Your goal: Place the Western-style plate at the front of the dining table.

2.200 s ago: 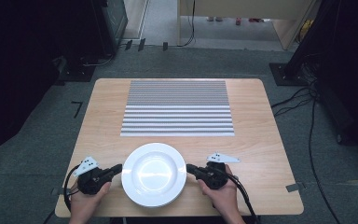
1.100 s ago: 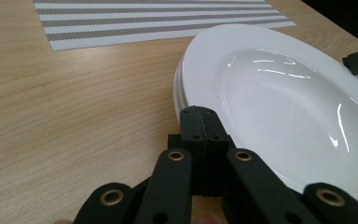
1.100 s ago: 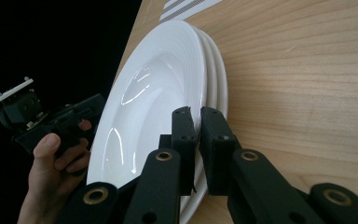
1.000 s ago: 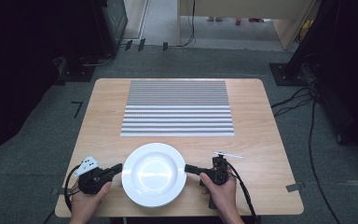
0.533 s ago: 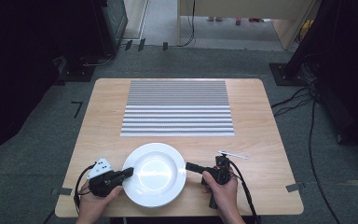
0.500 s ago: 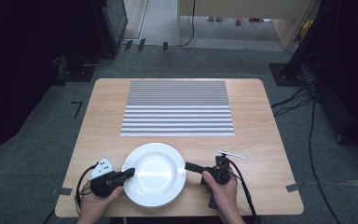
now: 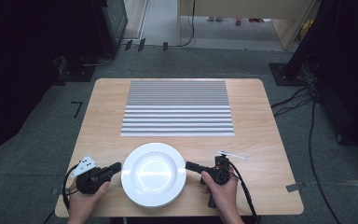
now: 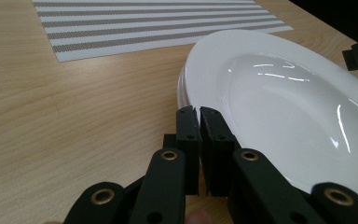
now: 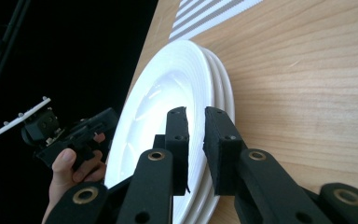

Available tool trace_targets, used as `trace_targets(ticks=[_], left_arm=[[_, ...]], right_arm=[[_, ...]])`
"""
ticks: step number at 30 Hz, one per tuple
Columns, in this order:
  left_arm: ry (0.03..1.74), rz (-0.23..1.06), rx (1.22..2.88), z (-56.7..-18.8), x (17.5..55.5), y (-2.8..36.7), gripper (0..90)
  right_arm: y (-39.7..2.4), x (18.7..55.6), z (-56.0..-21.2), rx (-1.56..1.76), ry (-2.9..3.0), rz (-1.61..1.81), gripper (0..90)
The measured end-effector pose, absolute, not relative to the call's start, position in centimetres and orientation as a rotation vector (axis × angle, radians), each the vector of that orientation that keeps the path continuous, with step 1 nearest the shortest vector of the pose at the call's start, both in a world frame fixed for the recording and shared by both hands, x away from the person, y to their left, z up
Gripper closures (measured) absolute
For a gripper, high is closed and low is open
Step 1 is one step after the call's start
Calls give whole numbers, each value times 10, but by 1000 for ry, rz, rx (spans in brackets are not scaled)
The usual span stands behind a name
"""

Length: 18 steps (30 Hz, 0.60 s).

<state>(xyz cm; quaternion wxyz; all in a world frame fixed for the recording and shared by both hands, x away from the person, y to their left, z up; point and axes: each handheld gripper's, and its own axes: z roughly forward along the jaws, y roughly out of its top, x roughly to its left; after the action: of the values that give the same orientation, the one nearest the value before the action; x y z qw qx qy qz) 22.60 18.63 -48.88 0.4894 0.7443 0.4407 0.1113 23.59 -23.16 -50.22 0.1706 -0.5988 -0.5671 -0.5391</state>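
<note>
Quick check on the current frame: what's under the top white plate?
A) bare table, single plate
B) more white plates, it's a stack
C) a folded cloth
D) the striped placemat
B: in the right gripper view the plates show several stacked rims, resting on the wooden table; the striped placemat lies apart, farther back.

The stack of plates lies between the left gripper and right gripper (both at its rim); the placemat lies beyond them.
</note>
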Motion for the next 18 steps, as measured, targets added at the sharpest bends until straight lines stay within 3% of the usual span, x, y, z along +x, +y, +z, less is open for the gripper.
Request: trace_targets(ticks=[18], left_arm=[[1066, 241, 1827, -491, 227, 185, 900]], right_arm=[[-228, 238, -511, -1705, -1576, -1490, 808]])
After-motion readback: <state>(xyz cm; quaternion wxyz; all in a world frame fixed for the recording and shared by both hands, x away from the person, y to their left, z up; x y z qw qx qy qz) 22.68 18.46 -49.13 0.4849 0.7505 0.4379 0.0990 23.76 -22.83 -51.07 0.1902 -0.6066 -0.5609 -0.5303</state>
